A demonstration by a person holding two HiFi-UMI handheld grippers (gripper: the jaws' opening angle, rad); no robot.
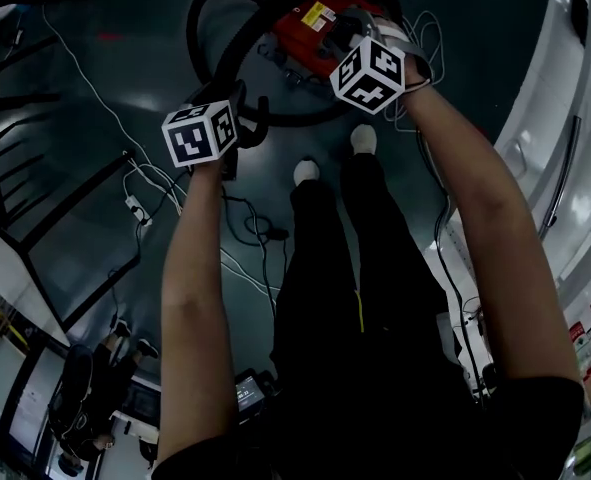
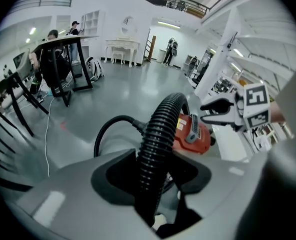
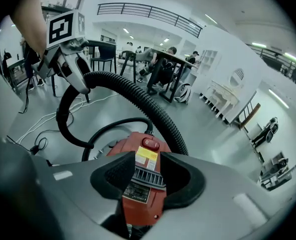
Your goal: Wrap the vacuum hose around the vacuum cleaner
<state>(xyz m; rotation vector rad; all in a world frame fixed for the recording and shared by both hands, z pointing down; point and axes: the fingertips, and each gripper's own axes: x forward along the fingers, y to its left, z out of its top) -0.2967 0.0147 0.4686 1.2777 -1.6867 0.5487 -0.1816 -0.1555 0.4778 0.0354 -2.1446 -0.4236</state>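
The left gripper [image 2: 150,176] points down, and its jaws are clamped on the black ribbed vacuum hose [image 2: 160,134]. The hose runs straight up between the two dark pads. From there it bends in a big curve over to the red vacuum cleaner [image 1: 310,23].

The right gripper [image 3: 148,179] points down too. It hangs just above the top of the vacuum cleaner. Its jaws are apart, and the red body with its yellow sticker [image 3: 146,158] shows in the gap. The pads do not seem to press on it.

The person's two white shoes [image 1: 305,171] stand near the vacuum cleaner on the dark shiny floor [image 1: 125,58]. The vacuum cleaner sits on that floor, just past the shoes. More of the hose lies in a loop around its left side.

A thin white cable [image 1: 85,78] trails across the floor to the left. Farther off are black desks [image 3: 170,59] with people sitting at them, and a small white table [image 2: 121,49] by the back wall.
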